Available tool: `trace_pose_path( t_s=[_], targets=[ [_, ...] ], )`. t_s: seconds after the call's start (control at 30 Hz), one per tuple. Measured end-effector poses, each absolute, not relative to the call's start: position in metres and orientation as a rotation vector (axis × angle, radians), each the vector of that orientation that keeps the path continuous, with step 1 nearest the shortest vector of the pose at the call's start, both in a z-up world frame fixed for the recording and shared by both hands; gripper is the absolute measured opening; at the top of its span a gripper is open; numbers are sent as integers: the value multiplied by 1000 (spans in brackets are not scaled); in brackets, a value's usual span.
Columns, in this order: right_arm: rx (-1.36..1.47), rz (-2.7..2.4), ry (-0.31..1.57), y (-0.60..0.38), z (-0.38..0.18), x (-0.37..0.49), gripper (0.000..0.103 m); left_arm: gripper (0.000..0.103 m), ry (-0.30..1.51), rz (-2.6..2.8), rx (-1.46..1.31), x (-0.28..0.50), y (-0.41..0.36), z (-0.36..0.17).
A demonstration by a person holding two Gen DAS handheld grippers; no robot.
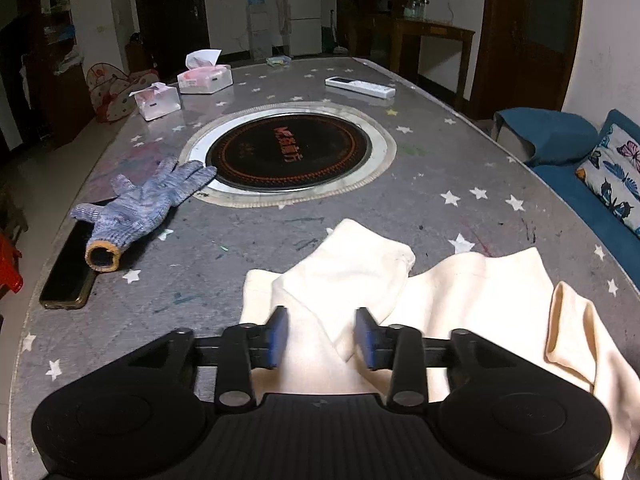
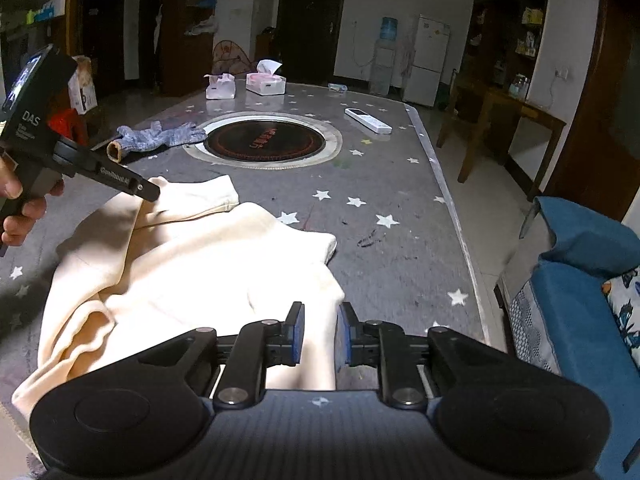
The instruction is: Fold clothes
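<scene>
One cream garment (image 2: 192, 264), long axis toward the hotplate (image 2: 262, 142).

A cream garment (image 1: 460, 292) lies crumpled on the tabletop (image 1: 280, 232) — soft, plain, unevenly bunched. One cuffed sleeve folds across it just ahead of the left fingers (image 1: 280, 336). A fold of its edge runs between the right fingers (image 2: 298, 332) — the bulk spreads to their left.

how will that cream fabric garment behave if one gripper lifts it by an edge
The cream fabric garment will probably sag and drape, since it already lies in soft folds and bumps on the grey star-patterned table. It looks light. Its loose sleeve would likely trail behind.
</scene>
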State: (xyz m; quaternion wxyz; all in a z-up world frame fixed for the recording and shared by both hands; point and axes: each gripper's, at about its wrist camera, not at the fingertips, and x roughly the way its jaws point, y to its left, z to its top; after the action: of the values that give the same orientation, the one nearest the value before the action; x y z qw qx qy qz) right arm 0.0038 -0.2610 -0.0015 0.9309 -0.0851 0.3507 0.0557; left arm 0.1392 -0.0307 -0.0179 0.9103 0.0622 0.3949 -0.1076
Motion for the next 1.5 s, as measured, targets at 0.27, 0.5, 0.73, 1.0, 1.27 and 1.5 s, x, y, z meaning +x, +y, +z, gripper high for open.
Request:
trace_pose_path(
  t_s=[0.27,0.5,0.73,1.0,1.27,1.5],
  targets=[
    [-220,115,730,-253,-4,16,25,43,832,-228,168,146,-39,-27],
    [-254,119,740,-249,-8,24,26,10,829,-229,197,146,-40,-30],
    [-272,130,739,-244,-9,27,28,4,798,-219,200,140,-37,-20],
    [-291,145,723,-236,-5,22,28,2,751,-191,165,129,-21,-2],
    [-328,146,694,-228,0,14,33,2,727,-161,149,115,-9,9],
    [-339,149,681,-226,3,11,34,4,733,-173,145,115,-12,11]
  ],
)
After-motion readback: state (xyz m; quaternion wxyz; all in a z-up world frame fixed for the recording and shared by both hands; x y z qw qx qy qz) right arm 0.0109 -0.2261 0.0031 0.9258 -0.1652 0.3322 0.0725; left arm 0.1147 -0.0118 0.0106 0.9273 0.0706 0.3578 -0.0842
